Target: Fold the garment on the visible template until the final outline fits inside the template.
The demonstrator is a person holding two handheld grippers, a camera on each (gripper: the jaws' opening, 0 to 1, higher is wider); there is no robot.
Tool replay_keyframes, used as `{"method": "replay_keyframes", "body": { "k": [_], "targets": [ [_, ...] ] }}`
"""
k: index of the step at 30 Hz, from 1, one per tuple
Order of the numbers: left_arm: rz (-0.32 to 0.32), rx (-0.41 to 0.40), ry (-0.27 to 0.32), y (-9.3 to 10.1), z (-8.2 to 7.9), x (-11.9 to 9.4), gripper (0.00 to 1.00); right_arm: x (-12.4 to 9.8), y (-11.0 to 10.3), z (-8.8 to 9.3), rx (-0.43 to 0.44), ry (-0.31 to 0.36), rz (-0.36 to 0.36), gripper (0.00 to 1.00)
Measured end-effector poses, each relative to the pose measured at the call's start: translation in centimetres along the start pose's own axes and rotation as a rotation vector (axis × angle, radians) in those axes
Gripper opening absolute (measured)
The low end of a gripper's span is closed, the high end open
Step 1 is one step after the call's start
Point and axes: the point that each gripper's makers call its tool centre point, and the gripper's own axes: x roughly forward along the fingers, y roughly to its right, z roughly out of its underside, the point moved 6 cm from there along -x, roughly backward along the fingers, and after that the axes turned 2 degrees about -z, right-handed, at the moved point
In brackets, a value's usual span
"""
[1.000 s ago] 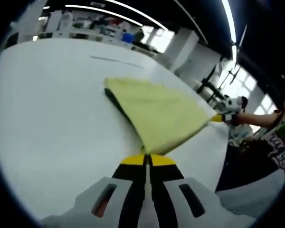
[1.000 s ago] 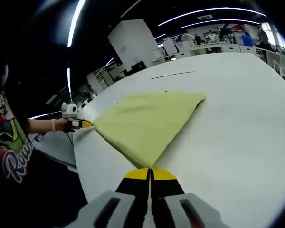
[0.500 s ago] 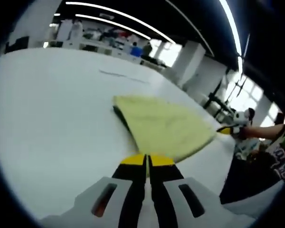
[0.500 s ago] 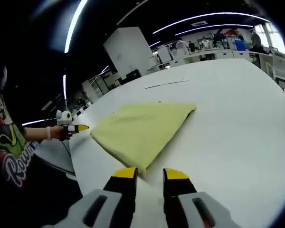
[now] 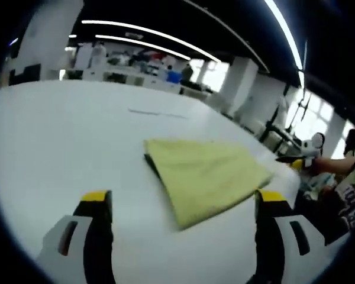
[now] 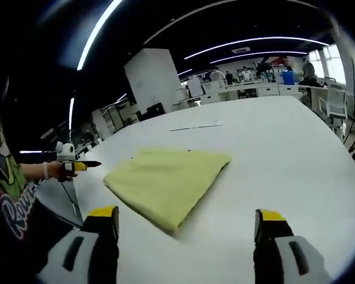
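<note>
Here the folded yellow garment (image 5: 206, 177) lies flat on the white table (image 5: 59, 142), ahead of both tools and touched by neither. The left gripper (image 5: 180, 204) has its jaws spread wide (yellow tips either side of the cloth's near corner). The right gripper (image 6: 186, 220) is spread just as wide, the garment (image 6: 165, 180) beyond its tips.

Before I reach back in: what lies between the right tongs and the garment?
Bare white table, seen in the right gripper view; the garment lies flat ahead.

Black jaws, yellow tips; grey gripper (image 5: 180, 204) bodies.
</note>
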Motion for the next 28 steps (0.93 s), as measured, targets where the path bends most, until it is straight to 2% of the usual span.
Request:
{"method": "replay_keyframes", "body": {
  "k": [4,10,21,25,27,28],
  "targets": [
    [0.002,0.031,-0.021,0.8,0.6,0.2,0.99,-0.1,0.0,0.4,-0.021,-0.02,0.034,1.0],
    [-0.013,0.033,-0.023,1.2,1.2,0.0,0.99,-0.1,-0.5,0.4,-0.011,-0.009,0.023,1.0],
    [-0.045,-0.054,0.043,1.5,2.1,0.0,0.99,0.6,-0.9,0.7,0.007,-0.007,0.01,1.0],
    [-0.031,-0.175,0.12,2.0,2.4,0.2,0.99,0.6,-1.1,0.9,0.006,-0.018,0.001,1.0],
    [-0.03,-0.127,0.089,1.9,2.4,0.5,0.99,0.5,-1.2,1.0,0.013,-0.012,0.0,1.0],
    [-0.035,-0.092,0.105,1.8,2.1,0.6,0.99,0.5,-1.2,1.1,0.016,-0.011,0.003,1.0]
  ]
}}
